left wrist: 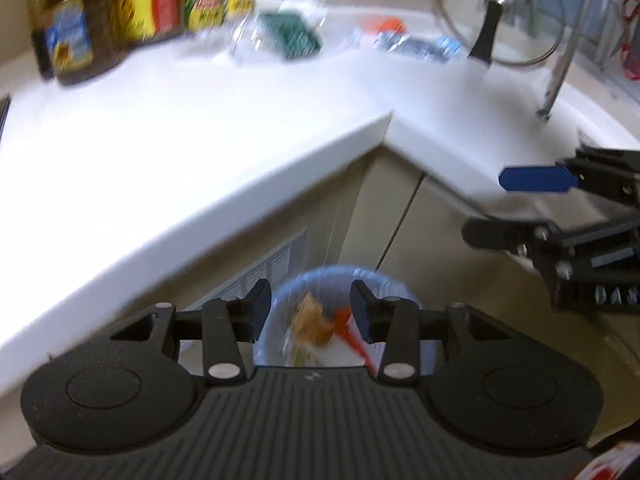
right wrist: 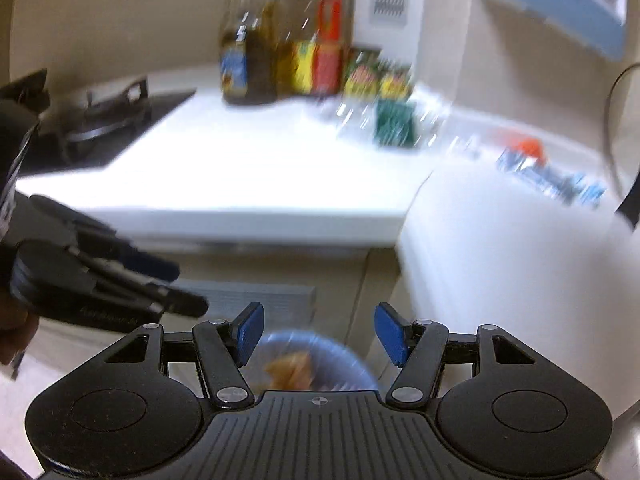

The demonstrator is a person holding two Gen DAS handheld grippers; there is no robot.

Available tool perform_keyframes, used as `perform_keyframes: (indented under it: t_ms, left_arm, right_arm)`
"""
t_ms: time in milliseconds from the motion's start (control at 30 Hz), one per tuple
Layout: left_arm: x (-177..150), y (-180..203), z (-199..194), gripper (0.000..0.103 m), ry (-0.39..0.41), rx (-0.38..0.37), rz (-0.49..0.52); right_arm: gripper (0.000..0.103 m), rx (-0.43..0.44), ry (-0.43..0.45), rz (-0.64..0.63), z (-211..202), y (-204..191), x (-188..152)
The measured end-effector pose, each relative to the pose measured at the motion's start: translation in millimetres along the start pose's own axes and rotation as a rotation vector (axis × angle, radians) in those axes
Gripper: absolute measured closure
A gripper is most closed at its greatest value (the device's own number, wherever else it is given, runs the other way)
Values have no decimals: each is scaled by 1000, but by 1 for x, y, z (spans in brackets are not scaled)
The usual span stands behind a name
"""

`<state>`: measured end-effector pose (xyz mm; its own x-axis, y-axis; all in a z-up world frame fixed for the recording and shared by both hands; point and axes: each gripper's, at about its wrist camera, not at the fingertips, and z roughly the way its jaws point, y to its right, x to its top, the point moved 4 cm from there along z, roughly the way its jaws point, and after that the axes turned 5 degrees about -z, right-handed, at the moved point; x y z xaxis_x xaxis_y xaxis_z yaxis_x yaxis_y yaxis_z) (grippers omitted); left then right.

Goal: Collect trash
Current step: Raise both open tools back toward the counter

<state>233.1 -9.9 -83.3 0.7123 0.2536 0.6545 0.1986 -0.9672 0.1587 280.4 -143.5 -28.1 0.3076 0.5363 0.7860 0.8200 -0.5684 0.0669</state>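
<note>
Both grippers hang over the blue trash bin [left wrist: 340, 312], which stands on the floor in the inner corner of the white L-shaped countertop [left wrist: 200, 140], against the beige cabinet fronts. The left gripper [left wrist: 311, 306] tilts steeply down at the bin, its blue pads parted a little with nothing between them; through the gap the bin's load shows: a brown crumpled scrap [left wrist: 314, 324] and a red-and-white wrapper [left wrist: 356, 340]. To the right of the bin, in the left wrist view, the right gripper [left wrist: 486, 208] reaches in from the frame edge, one blue pad over the countertop's lip. From its own camera the right gripper [right wrist: 316, 336] also points down at the bin [right wrist: 316, 364], jaws standing fairly wide and empty, and the left gripper [right wrist: 188, 292] crosses in from the left of the bin. Still up on the countertop, well beyond the bin: a clear plastic bag with a green block [left wrist: 290, 34], a crushed water bottle with an orange cap [left wrist: 416, 42]. The oil bottles [left wrist: 76, 28] stand far left; everything is motion-blurred.
</note>
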Motion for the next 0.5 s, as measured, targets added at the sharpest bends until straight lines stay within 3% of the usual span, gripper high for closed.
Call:
perform_keyframes:
  t_ms: [300, 500]
  left_arm:
    - [62, 31, -6, 64, 110, -34, 43]
    - [104, 45, 18, 64, 138, -35, 91]
  right_arm:
    - [41, -166, 72, 57, -9, 78, 32]
    - [41, -271, 77, 89, -4, 152, 44]
